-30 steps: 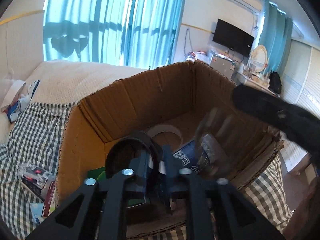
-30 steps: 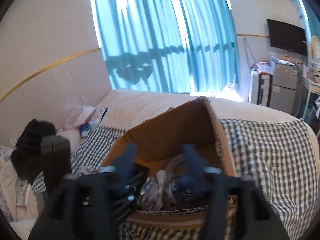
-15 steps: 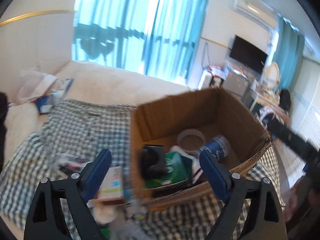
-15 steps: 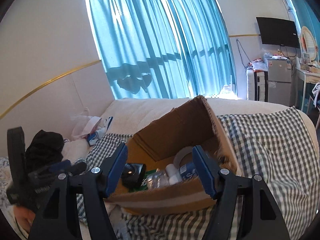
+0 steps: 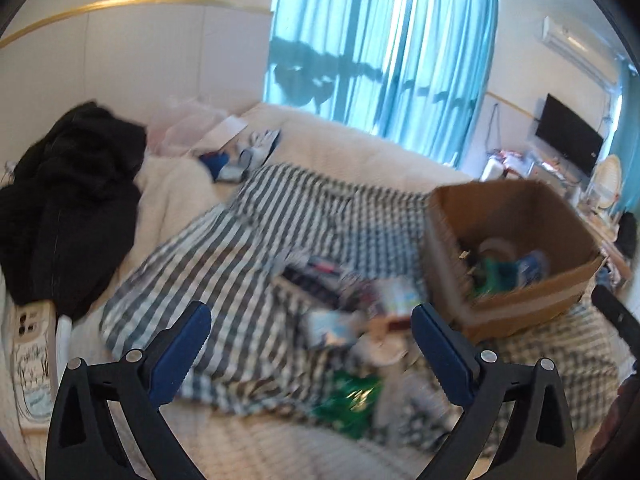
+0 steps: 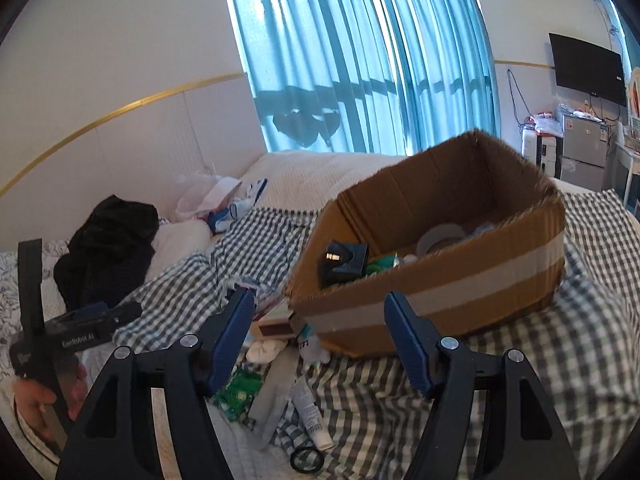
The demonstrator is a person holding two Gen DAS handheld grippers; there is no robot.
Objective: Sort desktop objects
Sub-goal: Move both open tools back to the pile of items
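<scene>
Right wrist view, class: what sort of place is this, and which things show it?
Probably a bedroom: a bed under a checked cloth, long blue curtains, and a wall-mounted television.

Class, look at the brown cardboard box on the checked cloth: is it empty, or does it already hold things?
Not empty. The brown cardboard box is open-topped and holds a black block-shaped object, a grey tape roll and something green.
</scene>
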